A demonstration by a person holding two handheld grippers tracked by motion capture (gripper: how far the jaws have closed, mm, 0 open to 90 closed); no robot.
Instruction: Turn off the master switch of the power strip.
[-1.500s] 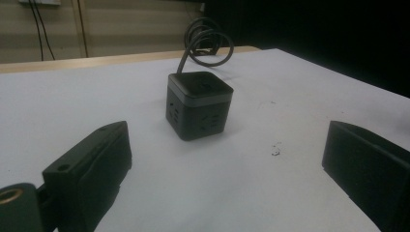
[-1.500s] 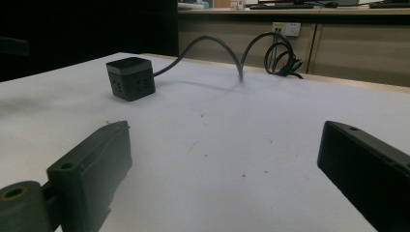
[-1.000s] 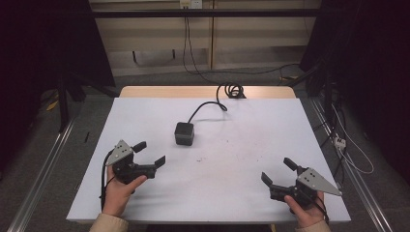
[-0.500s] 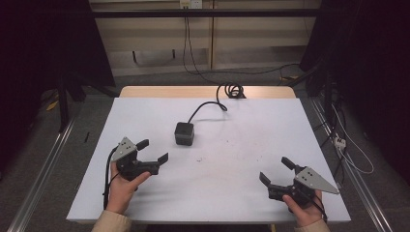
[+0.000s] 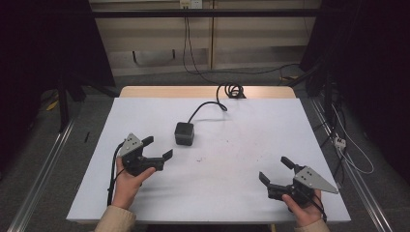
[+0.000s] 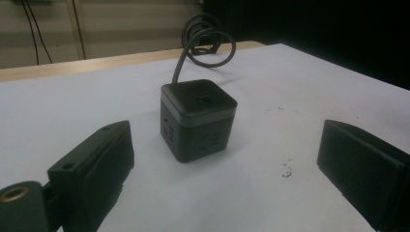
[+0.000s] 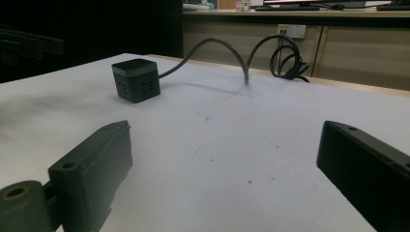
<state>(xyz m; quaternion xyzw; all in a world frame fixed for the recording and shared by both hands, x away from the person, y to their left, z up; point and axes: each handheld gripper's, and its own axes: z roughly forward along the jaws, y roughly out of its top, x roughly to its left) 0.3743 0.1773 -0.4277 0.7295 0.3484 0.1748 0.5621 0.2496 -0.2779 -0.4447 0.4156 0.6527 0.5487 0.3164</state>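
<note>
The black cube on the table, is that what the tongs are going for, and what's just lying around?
Part of the job:
- black cube, standing ahead of the open left tongs
- its cable, running to the coil at the table's far edge
- right tongs, open, farther off

Just lying about:
- wall cables
- white plug strip on the floor

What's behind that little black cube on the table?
Behind the cube its black cable runs back to a coil at the table's far edge; where it plugs in is hidden.

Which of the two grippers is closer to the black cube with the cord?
The left gripper, open, just short of the cube. The right gripper, also open, sits far off near the table's front right corner.
</note>
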